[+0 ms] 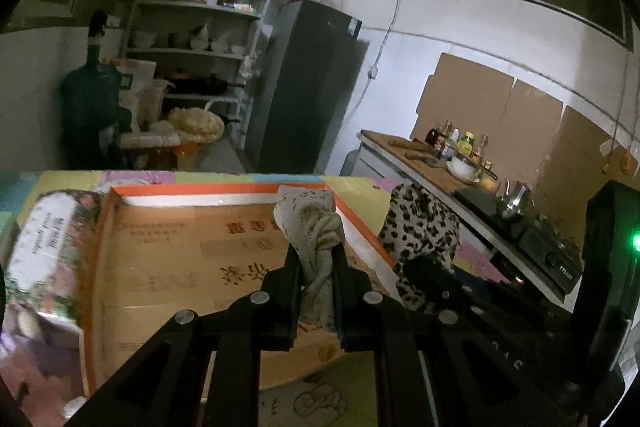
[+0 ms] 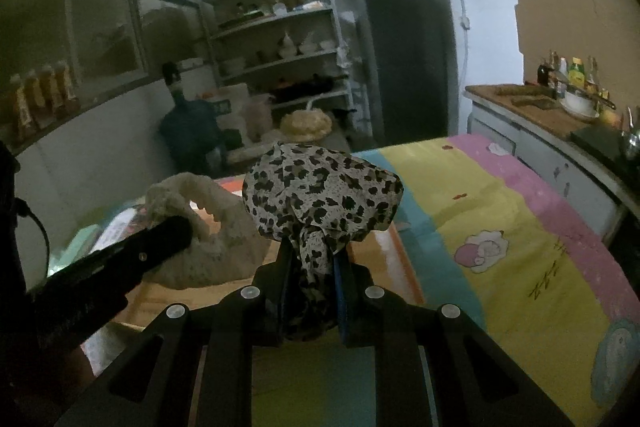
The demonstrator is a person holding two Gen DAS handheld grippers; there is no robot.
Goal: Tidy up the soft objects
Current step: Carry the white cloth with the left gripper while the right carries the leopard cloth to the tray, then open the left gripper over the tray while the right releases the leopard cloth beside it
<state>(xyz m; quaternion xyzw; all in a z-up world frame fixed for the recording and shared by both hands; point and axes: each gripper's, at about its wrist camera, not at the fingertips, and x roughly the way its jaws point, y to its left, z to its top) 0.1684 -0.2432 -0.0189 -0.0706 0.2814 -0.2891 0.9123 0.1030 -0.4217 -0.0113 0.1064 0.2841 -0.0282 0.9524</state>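
My left gripper (image 1: 316, 257) is shut on a cream speckled cloth (image 1: 310, 223) and holds it above an open cardboard box (image 1: 172, 251) with an orange rim. The cloth also shows in the right wrist view (image 2: 212, 227), beside the left gripper's black finger (image 2: 160, 239). My right gripper (image 2: 312, 259) is shut on a leopard-print cloth (image 2: 320, 193) and holds it up next to the box's right edge. The leopard cloth also shows in the left wrist view (image 1: 420, 227), to the right of the box.
The box lies on a colourful cartoon-print mat (image 2: 500, 227). A kitchen counter (image 1: 432, 163) with bottles, a bowl, a kettle and a stove runs along the right. A dark fridge (image 1: 308, 87), a shelf rack (image 1: 200, 27) and a water jug (image 1: 92, 99) stand behind.
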